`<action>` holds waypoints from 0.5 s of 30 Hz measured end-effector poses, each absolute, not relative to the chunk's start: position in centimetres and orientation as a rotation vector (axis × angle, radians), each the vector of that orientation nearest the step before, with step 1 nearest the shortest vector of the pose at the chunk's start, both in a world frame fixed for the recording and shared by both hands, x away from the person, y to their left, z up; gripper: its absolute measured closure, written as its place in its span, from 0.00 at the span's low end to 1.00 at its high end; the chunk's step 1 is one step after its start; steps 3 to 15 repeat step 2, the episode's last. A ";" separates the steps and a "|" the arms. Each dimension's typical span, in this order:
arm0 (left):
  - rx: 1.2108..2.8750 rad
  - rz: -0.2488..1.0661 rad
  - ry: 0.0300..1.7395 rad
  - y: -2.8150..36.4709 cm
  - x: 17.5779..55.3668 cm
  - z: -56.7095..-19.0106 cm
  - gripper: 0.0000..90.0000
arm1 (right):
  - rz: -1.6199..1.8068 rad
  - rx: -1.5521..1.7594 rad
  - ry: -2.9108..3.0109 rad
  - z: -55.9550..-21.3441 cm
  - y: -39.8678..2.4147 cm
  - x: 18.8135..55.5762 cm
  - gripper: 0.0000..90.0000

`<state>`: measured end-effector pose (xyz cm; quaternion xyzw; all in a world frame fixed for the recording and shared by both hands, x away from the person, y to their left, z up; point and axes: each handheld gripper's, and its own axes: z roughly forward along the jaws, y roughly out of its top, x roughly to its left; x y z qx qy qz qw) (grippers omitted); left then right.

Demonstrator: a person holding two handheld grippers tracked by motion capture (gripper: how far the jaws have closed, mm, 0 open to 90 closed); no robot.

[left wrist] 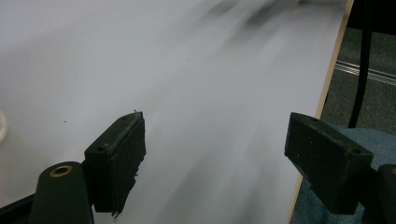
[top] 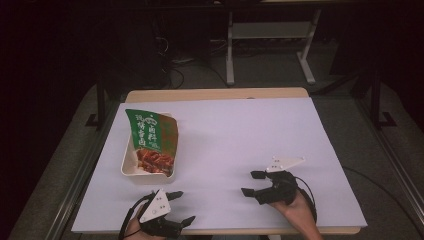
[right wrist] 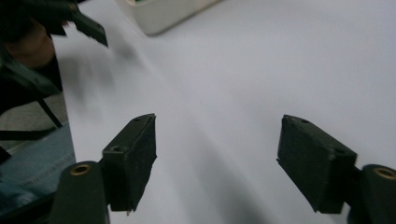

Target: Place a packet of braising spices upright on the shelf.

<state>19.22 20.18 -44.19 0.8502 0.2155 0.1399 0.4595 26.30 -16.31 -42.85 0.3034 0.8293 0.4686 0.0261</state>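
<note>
Tray (top: 131, 169) with green food packet (top: 151, 139) sits far left on counter (top: 240, 135), untouched. Both my grippers, left (top: 181, 206) and right (top: 251, 183), hang empty, fingers spread wide. Probably between steps; next, reach for the packet and close on its edge.

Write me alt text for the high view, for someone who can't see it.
A green food pouch lies in a white tray on the left of a white-covered table. At the near edge, two hand-held black grippers, the left gripper and the right gripper, are both open and empty, apart from the tray.
</note>
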 end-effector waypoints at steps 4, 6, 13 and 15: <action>2.096 0.347 0.523 20.2 19.1 -44.2 0.22 | 1.418 0.967 2.551 -43.6 -16.7 25.4 0.27; 2.096 0.347 0.523 20.2 19.1 -44.2 0.22 | 1.418 0.967 2.551 -43.6 -16.7 25.4 0.27; 2.096 0.347 0.523 20.2 19.1 -44.2 0.22 | 1.418 0.967 2.551 -43.6 -16.7 25.4 0.27; 2.096 0.347 0.523 20.2 19.1 -44.2 0.22 | 1.418 0.967 2.551 -43.6 -16.7 25.4 0.27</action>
